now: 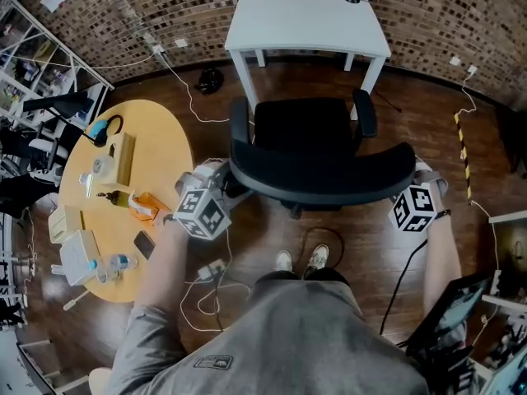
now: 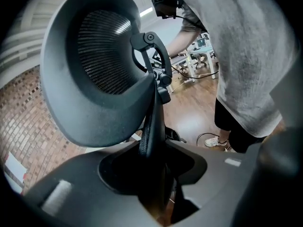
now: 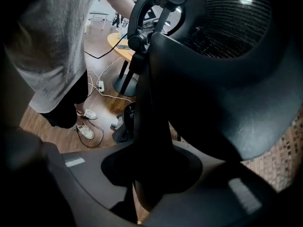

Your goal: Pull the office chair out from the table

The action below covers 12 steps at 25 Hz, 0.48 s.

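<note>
Two grippers are seen in the head view, one at each side of the office chair (image 1: 321, 151). The chair is placed between them, and its backrest (image 1: 321, 183) is turned toward them. The white table (image 1: 305, 23) is found past the chair, on the far side from both grippers, and the seat seems to be mostly out from under it. The left gripper (image 1: 221, 179) is set on the left rim of the backrest, and the right gripper (image 1: 416, 178) is set on the right rim.

The chair is judged to be big and a bit heavy, but it is likely made to roll. So it can likely be slid over the wood floor (image 1: 428, 113) with a soft pull. The rim is judged to be hard and stiff, and the mesh inside it soft, so the rim is the best place to be held. The chair may be spun if one side is pulled harder.

In the left gripper view, the thin rim is seen right between the jaws. The jaws are closed partway and are clamped on it.

In the right gripper view, the other rim is seen between the jaws in the same way. It is gripped there too, with the jaws only a little apart.
</note>
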Available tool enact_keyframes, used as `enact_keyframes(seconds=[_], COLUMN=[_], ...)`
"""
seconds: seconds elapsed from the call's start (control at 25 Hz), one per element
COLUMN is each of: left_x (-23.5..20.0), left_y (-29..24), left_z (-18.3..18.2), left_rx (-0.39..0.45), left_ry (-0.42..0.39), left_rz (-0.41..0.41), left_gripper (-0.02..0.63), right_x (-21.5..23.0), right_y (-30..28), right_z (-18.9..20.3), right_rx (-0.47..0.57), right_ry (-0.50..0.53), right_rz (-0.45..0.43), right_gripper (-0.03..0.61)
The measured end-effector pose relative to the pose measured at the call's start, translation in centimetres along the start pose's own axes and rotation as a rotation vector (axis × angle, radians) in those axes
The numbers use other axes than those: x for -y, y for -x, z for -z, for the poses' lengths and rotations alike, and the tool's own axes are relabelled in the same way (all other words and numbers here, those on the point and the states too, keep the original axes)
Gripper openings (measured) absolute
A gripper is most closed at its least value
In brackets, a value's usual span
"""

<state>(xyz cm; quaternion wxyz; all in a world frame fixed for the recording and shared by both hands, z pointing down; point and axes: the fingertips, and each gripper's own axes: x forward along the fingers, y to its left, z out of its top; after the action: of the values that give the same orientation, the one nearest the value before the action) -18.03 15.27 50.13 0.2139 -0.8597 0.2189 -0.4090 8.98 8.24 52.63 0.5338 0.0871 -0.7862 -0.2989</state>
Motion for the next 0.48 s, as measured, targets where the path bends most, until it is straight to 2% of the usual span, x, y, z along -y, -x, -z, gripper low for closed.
enact_keyframes(seconds=[0.36, 0.48], left_x=[3.0, 3.6], left_y=[1.8, 2.3], left_z=[-0.7, -1.0], left_rx=[0.027, 0.025], left_ry=[-0.024, -0.025], left_rz=[0.036, 0.033], left_gripper=[0.155, 0.156], right_x=[-4.0, -4.1], right_y=[1.5, 2.5], right_z=[-0.6, -1.6], right_rx=[-0.019, -0.015], right_ry=[-0.030, -0.022], right_rz=[-0.015, -0.004], right_gripper=[0.112, 0.110])
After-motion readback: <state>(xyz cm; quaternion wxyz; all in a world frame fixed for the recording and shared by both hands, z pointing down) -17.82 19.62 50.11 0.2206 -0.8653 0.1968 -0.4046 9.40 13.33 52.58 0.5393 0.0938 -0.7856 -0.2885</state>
